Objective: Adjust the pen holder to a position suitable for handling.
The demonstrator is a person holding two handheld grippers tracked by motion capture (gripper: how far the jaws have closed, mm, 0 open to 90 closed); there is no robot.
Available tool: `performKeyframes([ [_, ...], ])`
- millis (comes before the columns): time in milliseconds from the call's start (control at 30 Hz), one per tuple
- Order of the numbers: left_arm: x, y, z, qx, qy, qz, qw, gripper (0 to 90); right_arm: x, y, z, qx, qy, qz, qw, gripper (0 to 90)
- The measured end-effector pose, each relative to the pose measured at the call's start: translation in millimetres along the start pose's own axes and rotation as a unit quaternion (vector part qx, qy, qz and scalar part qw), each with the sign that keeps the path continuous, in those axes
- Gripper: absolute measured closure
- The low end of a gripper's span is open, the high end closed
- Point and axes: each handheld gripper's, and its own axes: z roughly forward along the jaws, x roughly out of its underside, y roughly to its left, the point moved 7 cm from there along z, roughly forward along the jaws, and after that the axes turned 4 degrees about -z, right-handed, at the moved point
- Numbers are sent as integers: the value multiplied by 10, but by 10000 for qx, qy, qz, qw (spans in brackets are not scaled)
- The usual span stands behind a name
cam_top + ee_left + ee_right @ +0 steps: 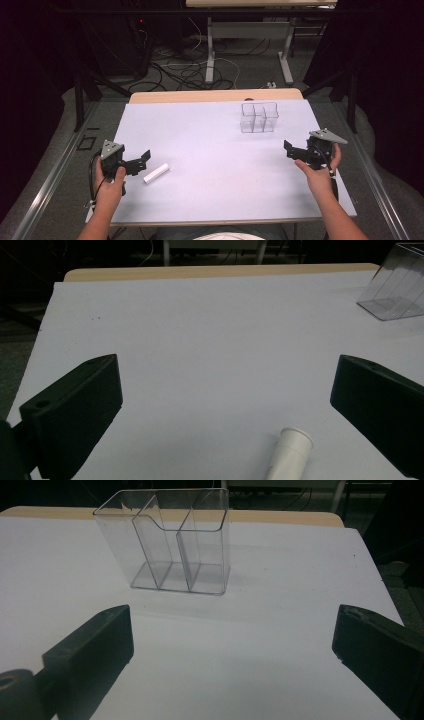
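Left hand-held gripper (141, 161) jaws wide, empty, aimed at white tube (156, 173) lying flat on worktop (210, 165) just beside it, likely for pickup. Right hand-held gripper (292, 149) open, empty, facing clear divided organizer (258, 117) upright at far right, probable destination.

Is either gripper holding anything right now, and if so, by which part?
Nothing is held. The left gripper is open near the white tube; the right gripper is open, facing the clear organizer.

We hold the left tool (142, 161) with jaws apart, just beside the white tube (156, 173) lying on the worktop (200, 150). Our right tool (291, 149), probably also wide, stays near the clear organizer (259, 117), apart from it.
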Motion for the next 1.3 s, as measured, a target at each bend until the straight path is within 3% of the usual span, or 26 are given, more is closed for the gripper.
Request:
performKeyframes([
  [267, 0, 7, -12, -33, 36, -5, 10000, 6, 32, -42, 24, -3, 134, -76, 9999, 54],
  [367, 9, -9, -13, -18, 46, -8, 10000, 6, 40, -40, 43, -24, 133, 117, 9998, 62],
  [500, -3, -30, -26, 5, 6, 23, 10000, 6, 32, -11, 50, -192, 80, 192, 9996, 105],
  [800, 3, -26, -34, -12, 10, -18, 10000, 6, 7, -2, 92, -100, 8, 0, 9999, 125],
  [900, 5, -26, -34, -18, 4, -32, 10000, 6, -21, 4, 89, -158, 8, 71, 9998, 150],
  [1167, 10, 5, -45, -58, 34, -39, 10000, 6, -156, 88, 108, -288, 96, -310, 9991, 223],
  [1300, 11, 2, -45, -50, 40, -9, 10000, 6, -195, 137, 133, -405, 157, -333, 9985, 254],
])
